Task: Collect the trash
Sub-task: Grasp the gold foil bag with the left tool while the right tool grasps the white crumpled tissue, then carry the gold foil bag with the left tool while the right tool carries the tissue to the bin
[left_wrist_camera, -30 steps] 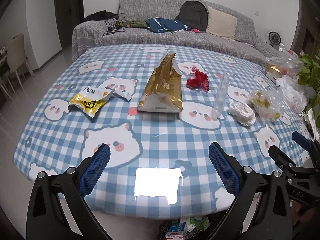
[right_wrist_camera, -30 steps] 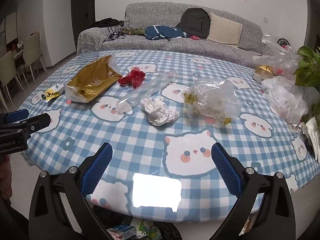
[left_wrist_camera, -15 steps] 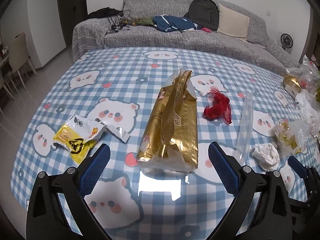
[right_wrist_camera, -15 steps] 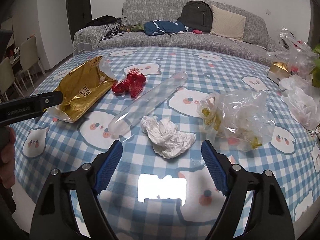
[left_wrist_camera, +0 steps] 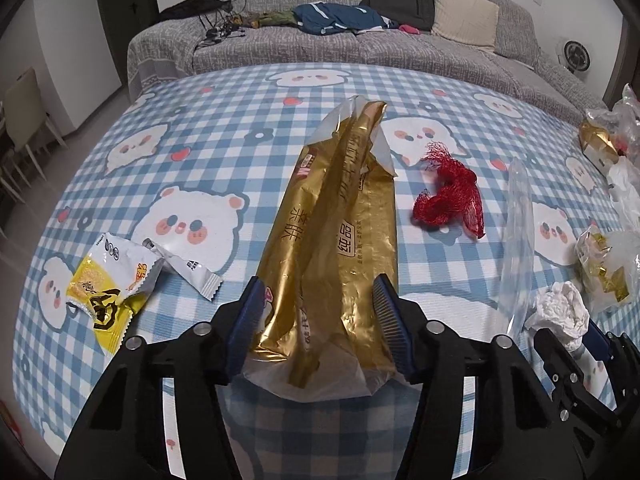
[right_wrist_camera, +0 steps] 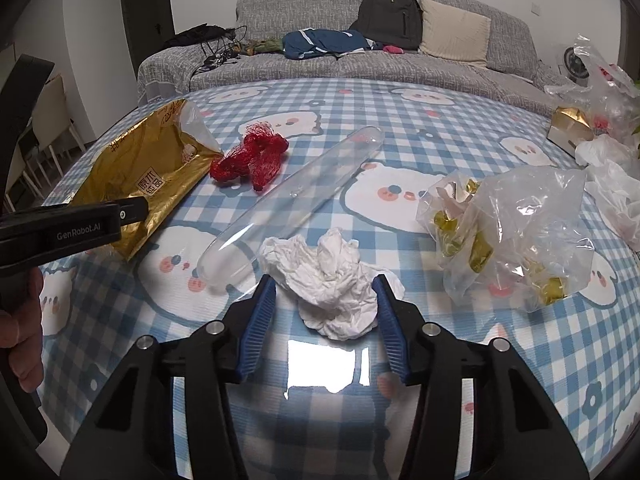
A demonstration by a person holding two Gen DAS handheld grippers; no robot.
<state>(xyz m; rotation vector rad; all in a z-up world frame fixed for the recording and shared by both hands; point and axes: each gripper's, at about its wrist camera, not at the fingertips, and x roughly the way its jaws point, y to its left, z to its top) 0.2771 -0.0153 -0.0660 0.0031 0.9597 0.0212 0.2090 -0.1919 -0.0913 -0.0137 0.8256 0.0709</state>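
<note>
Trash lies scattered over a table (left_wrist_camera: 224, 128) with a blue checked cloth printed with bears. Nearest the left gripper (left_wrist_camera: 320, 330) is a long gold bag (left_wrist_camera: 332, 240), crinkled and shiny, with a clear torn mouth at its far end; its near end sits between the blue pads, which stand narrow at either flank (whether they press it I cannot tell). The right gripper (right_wrist_camera: 323, 320) has its fingers partly apart around a crumpled white tissue (right_wrist_camera: 332, 280), each pad just beside the wad. To the left of the gold bag lies a yellow and white wrapper (left_wrist_camera: 108, 284). A red net (right_wrist_camera: 250, 158) sits between the gold bag and a long clear plastic tube (right_wrist_camera: 292, 204), which lies just beyond the tissue. A clear bag of gold scraps (right_wrist_camera: 516, 236) rests to the tissue's right.
</note>
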